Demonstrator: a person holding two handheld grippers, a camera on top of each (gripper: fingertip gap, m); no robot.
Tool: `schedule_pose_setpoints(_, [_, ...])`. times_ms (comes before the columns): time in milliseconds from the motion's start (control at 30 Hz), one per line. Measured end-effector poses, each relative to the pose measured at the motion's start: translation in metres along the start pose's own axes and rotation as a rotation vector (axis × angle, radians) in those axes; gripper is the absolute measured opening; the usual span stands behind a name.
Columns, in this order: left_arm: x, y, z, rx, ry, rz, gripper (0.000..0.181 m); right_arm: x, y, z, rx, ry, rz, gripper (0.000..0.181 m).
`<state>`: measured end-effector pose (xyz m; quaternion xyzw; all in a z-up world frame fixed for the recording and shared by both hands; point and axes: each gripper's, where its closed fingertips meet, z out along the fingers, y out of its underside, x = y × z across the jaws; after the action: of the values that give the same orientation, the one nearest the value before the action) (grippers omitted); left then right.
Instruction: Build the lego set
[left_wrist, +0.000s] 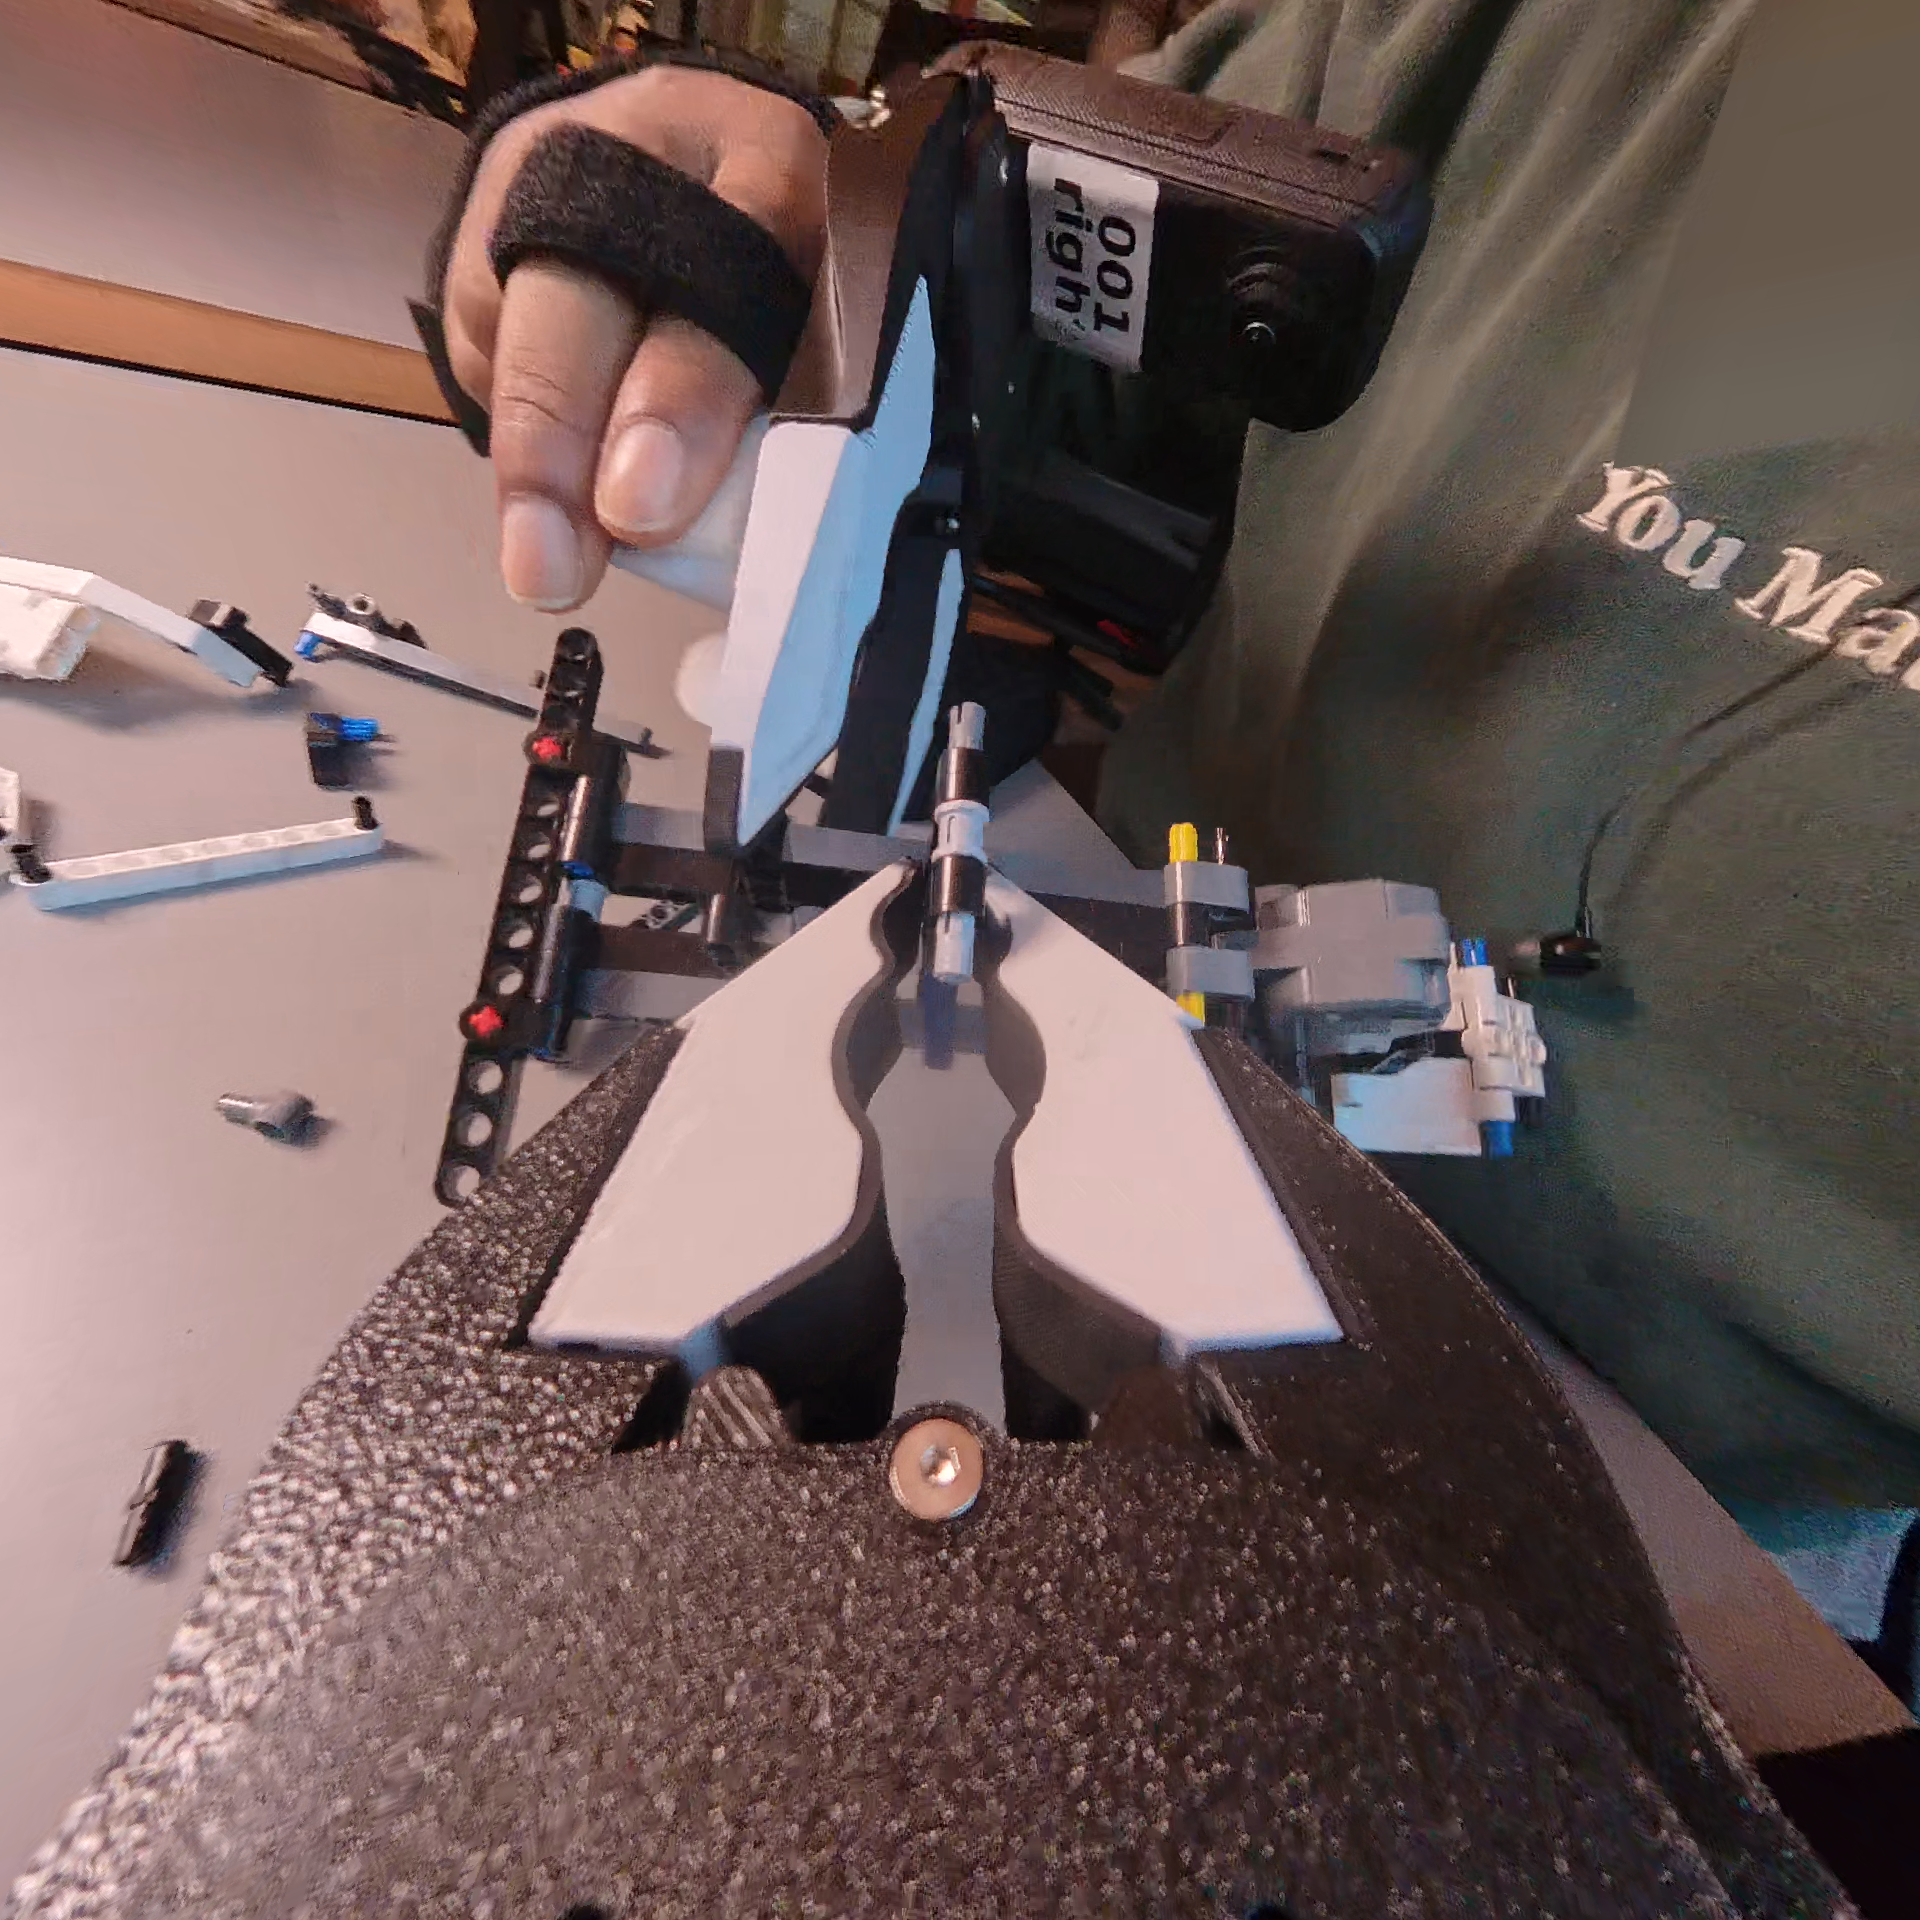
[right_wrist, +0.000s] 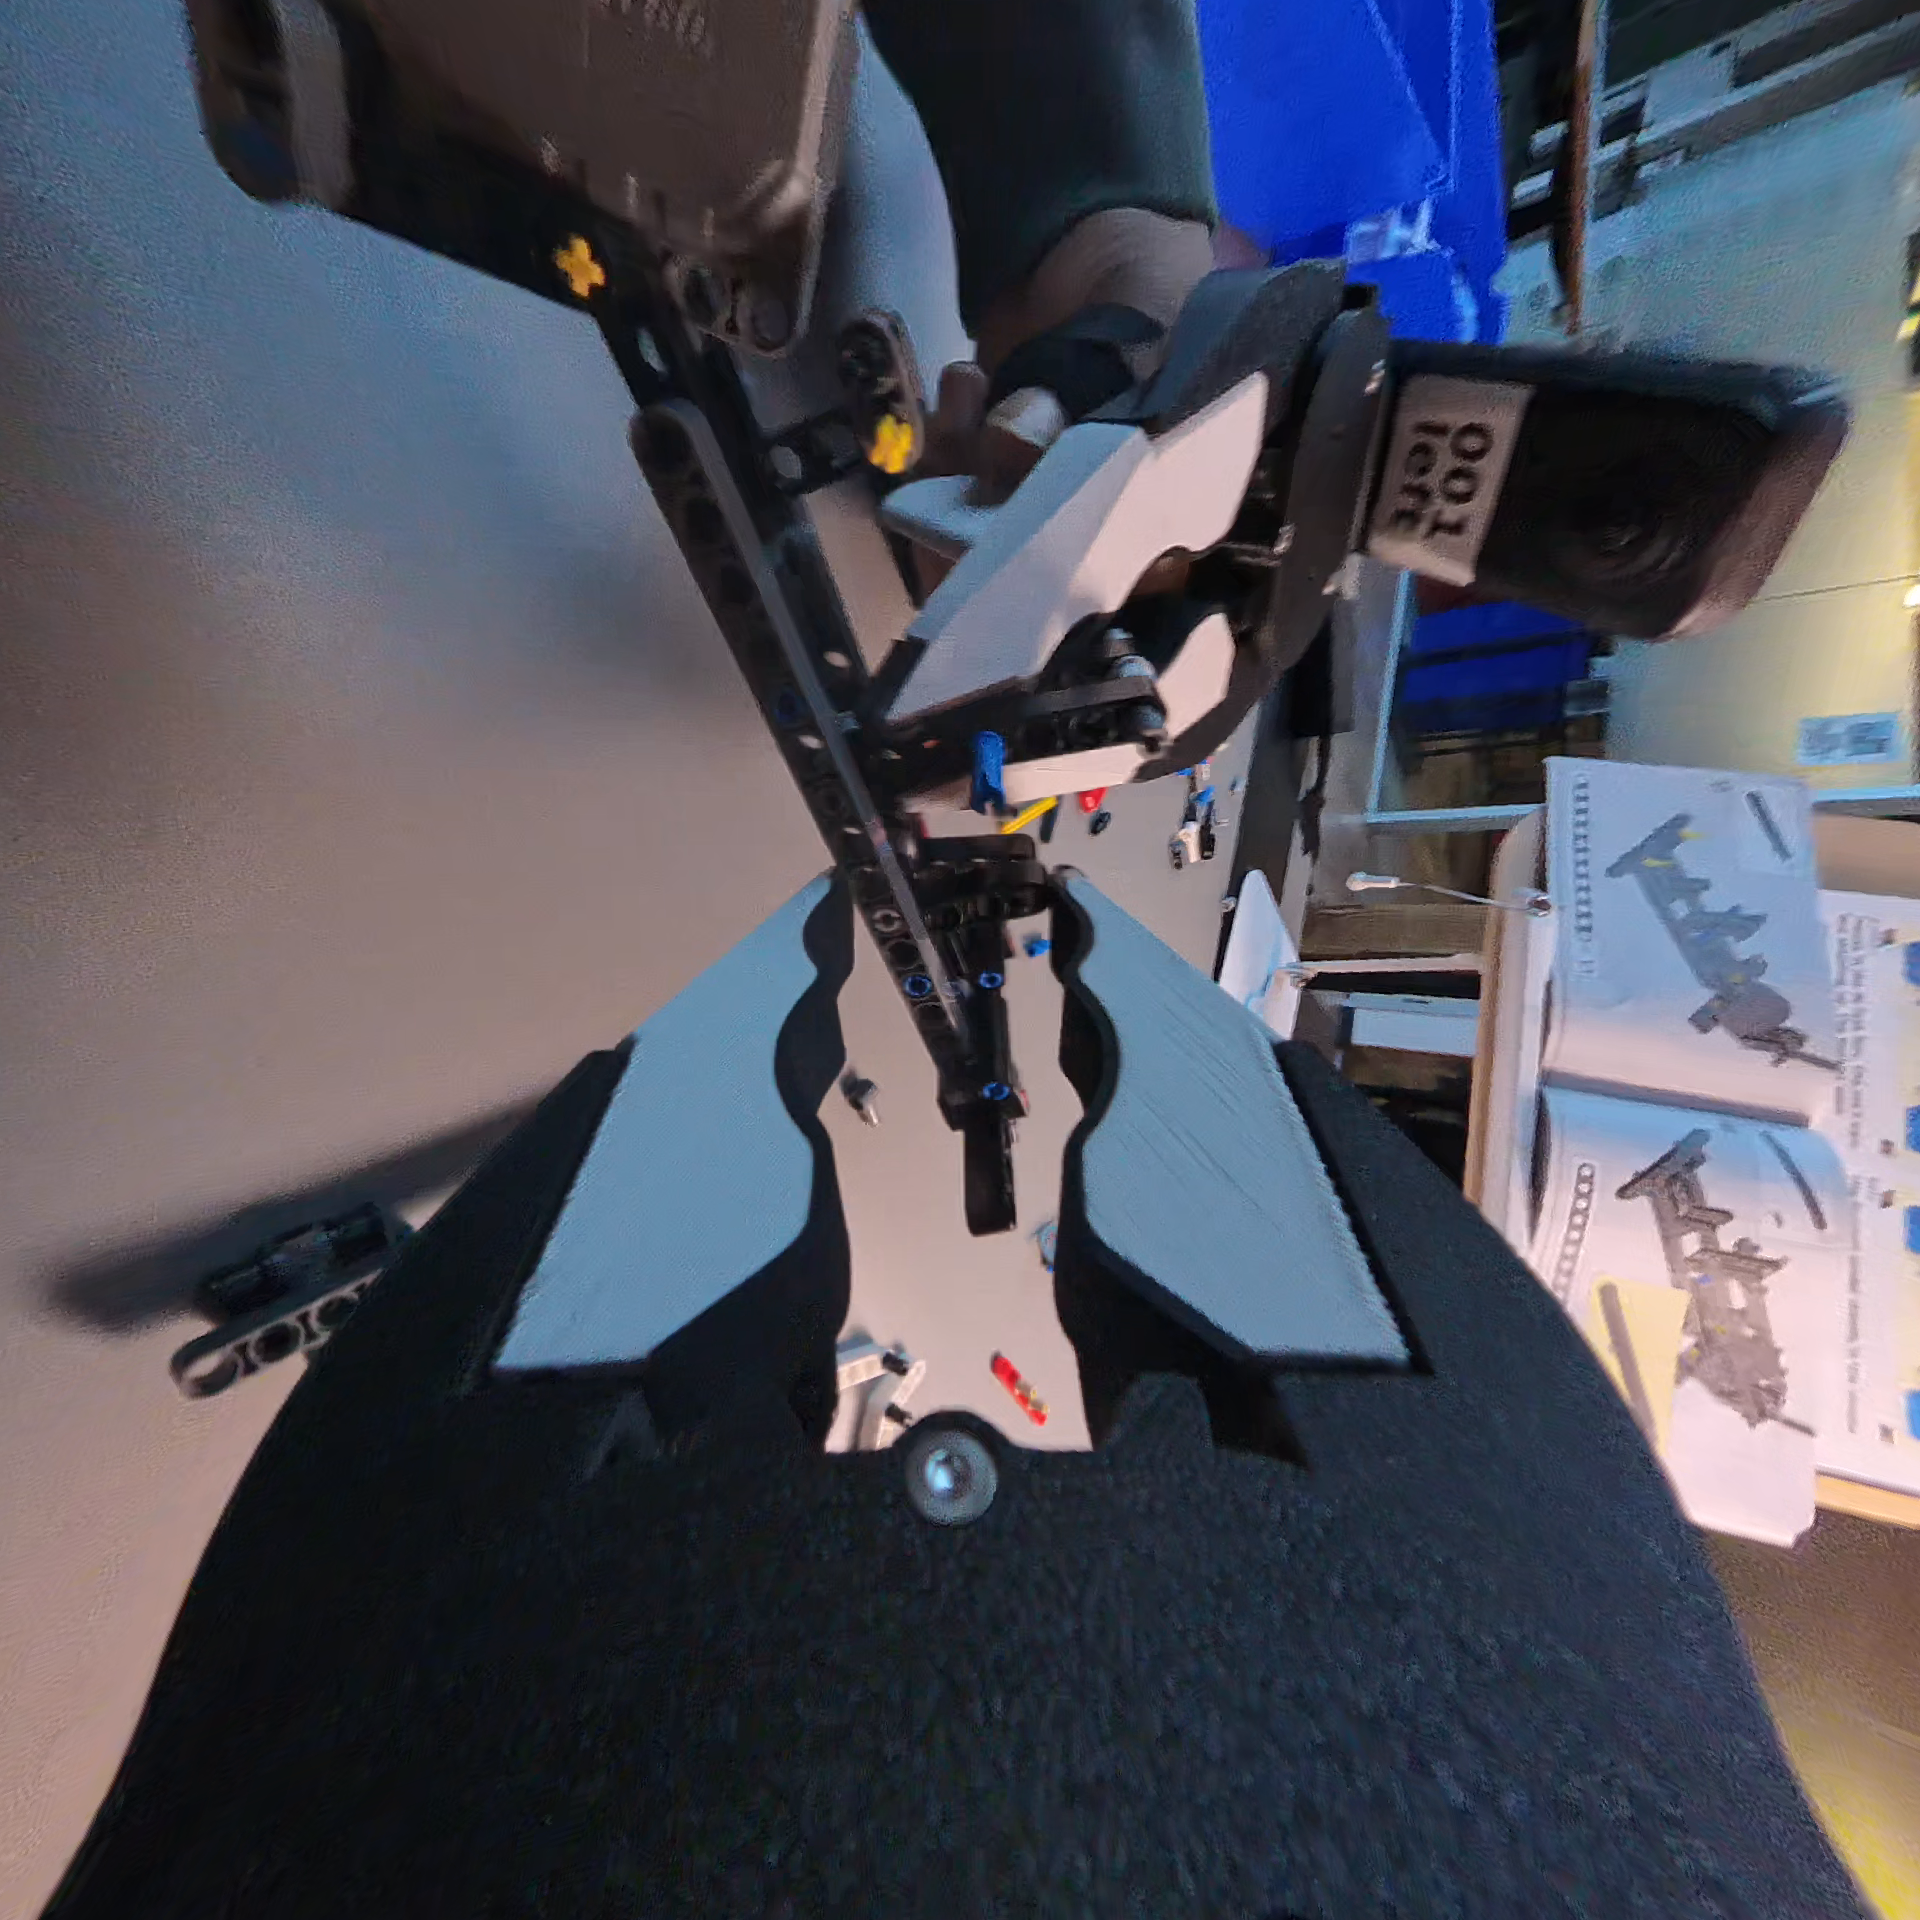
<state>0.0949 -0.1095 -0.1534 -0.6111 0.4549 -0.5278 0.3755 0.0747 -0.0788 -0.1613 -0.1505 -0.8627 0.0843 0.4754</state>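
The half-built lego assembly (left_wrist: 1340, 956) is held off the grey table (left_wrist: 208, 1195) between both grippers. It has a long black holed beam (left_wrist: 520, 914) with red pins, a grey block and white parts on the right. My left gripper (left_wrist: 948, 883) is shut on a grey, black and white pin stack (left_wrist: 958, 873) standing out of the assembly. My right gripper (left_wrist: 831, 821) comes down from above, held by a hand, and grips the black frame. In the right wrist view my right gripper (right_wrist: 951, 888) is shut on the black beam (right_wrist: 790, 644), and the left gripper (right_wrist: 1018, 727) grips the assembly farther up.
Loose parts lie on the table at left: a white beam (left_wrist: 208, 847), a white curved panel (left_wrist: 104, 623), a grey pin (left_wrist: 265, 1110), a black pin (left_wrist: 156, 1501). A short black beam (right_wrist: 281, 1309) and a red piece (right_wrist: 1018, 1387) lie below. An open instruction booklet (right_wrist: 1714, 1091) is at right. A person's green sweatshirt (left_wrist: 1558, 727) is close behind. My left and right fingertips are right by each other.
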Motion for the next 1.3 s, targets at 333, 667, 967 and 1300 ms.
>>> schedule_pose_setpoints(333, [0.013, -0.009, -0.010, 0.069, 0.090, -0.046, 0.011, 0.015, -0.021, -0.009, 0.003, 0.092, -0.161, 0.037])
schedule_pose_setpoints(667, [0.015, -0.005, -0.008, 0.027, 0.099, -0.064, 0.011, -0.008, -0.027, -0.010, -0.066, -0.021, -0.148, 0.008])
schedule_pose_setpoints(967, [0.001, 0.001, -0.066, -0.056, -0.344, -0.189, 0.063, -0.049, 0.002, 0.000, -0.365, -0.497, 0.507, 0.007])
schedule_pose_setpoints(1300, [0.038, 0.074, -0.048, -0.558, -0.546, -0.044, 0.060, -0.052, -0.024, 0.015, -0.265, -0.717, 0.570, 0.007])
